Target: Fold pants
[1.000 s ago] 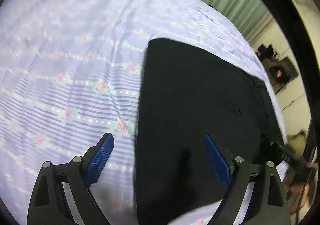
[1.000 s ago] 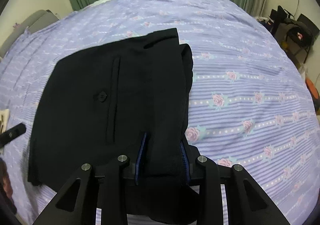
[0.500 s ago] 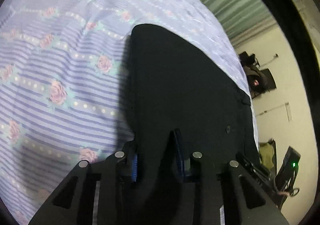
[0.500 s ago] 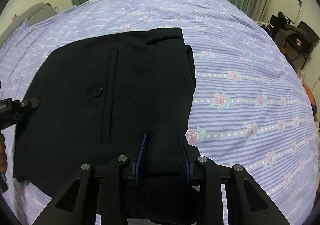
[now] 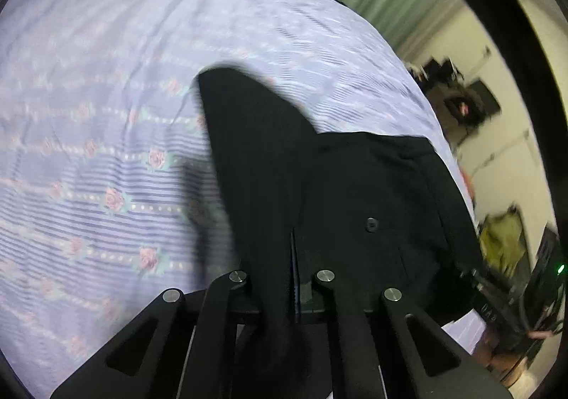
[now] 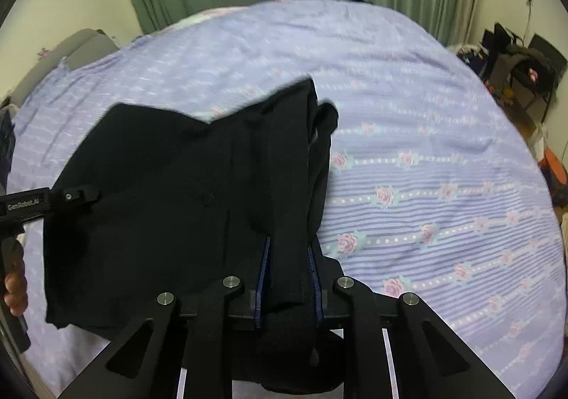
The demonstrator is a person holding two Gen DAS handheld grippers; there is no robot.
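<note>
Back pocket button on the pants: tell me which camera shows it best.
The left wrist view. There the button stands out sharp and close on the black pants, just ahead of the left gripper. The right wrist view shows the button only as a faint, blurred bump against dark cloth.

The left tongs (image 5: pixel 280 274) have clamped the black pants (image 6: pixel 170 193), whose near edge has lifted off the bedspread (image 6: pixel 426 157).

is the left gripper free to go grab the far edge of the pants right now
Probably not. The left gripper is shut on a fold of the black pants, and the right gripper is clamped on them too. It would have to let go first; nothing else lies on the bedspread in its way.
</note>
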